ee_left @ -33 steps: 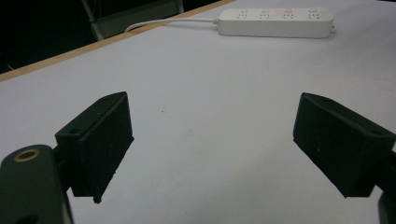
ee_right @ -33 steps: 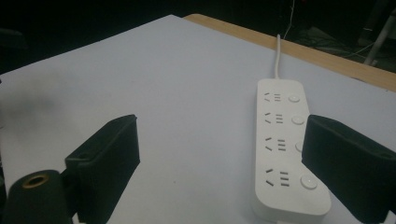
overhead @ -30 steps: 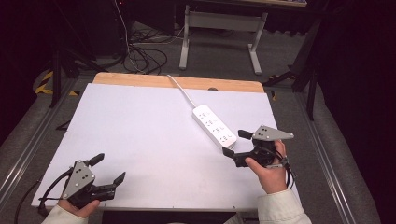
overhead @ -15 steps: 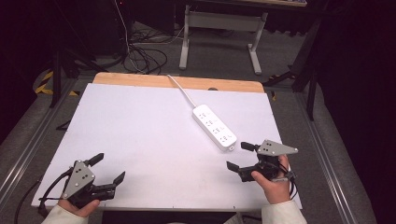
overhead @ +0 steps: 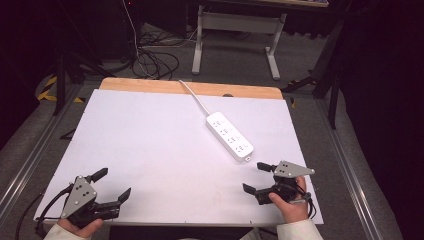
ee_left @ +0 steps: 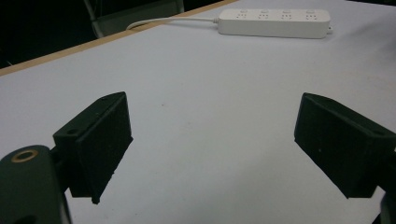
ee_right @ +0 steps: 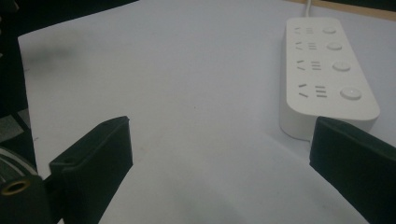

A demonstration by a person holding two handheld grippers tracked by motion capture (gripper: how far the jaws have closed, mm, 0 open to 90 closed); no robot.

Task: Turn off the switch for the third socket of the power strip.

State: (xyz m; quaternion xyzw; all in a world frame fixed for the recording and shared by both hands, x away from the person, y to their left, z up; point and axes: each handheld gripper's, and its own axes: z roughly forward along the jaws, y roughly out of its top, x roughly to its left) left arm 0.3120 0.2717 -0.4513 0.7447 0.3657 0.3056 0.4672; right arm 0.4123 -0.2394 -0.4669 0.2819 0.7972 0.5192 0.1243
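A white power strip with several sockets lies slanted on the right half of the white tabletop, and its cord runs off the far edge. My right gripper is open just short of the strip's near end, with nothing between its jaws. The right gripper view has that near end close ahead, beside the right jaw of the gripper. At the near left corner my left gripper is open and holds nothing. From the left gripper the strip lies far off.
A wooden strip borders the table's far edge. Beyond it, loose cables lie on the floor and a grey desk frame stands there. Metal rails run along both sides of the table.
My right gripper has drawn back from beside the power strip toward the near edge of the table. The left gripper and the strip have stayed where they were.
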